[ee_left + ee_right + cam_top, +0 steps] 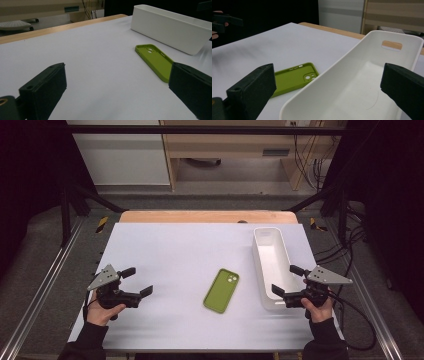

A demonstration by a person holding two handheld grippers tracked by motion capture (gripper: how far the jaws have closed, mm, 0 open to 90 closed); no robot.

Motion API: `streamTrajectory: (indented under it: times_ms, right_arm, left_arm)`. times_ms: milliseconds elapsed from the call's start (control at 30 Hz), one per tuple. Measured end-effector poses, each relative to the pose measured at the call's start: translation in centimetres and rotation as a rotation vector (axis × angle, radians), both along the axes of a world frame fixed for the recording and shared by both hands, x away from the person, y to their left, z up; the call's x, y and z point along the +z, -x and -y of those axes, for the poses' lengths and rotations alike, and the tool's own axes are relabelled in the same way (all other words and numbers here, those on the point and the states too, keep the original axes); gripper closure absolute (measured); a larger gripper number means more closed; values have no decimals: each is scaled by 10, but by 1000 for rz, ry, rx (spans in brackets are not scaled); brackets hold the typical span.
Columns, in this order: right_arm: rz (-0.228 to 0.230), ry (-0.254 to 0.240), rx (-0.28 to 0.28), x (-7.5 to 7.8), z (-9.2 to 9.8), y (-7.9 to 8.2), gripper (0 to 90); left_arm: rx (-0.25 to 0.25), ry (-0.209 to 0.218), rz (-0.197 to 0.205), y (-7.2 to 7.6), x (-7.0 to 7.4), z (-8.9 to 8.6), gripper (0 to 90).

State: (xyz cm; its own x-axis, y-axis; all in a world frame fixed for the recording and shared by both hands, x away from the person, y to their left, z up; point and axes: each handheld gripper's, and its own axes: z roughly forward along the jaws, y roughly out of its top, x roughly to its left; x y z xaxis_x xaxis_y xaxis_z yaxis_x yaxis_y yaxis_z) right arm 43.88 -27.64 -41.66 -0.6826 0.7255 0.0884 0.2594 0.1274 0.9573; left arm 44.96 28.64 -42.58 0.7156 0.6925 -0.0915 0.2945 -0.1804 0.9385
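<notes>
Hands low at the frame's lower left hold the left gripper (136,281), jaws spread wide and holding nothing. At lower centre, a green phone case (221,290) lies flat on the white table (175,250), untouched. At right, the right gripper (287,280), equally wide and empty, hovers at the near end of the empty white bin (270,265). Work appears not yet begun; picking up and placing remain.
</notes>
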Motion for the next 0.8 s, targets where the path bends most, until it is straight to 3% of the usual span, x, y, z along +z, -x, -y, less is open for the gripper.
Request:
streamTrajectory:
  times_ms: [800]
  right_arm:
    - [2,11,10,0,0,1,5]
  left_arm:
    - [-3,-8,4,-1,3,9,14]
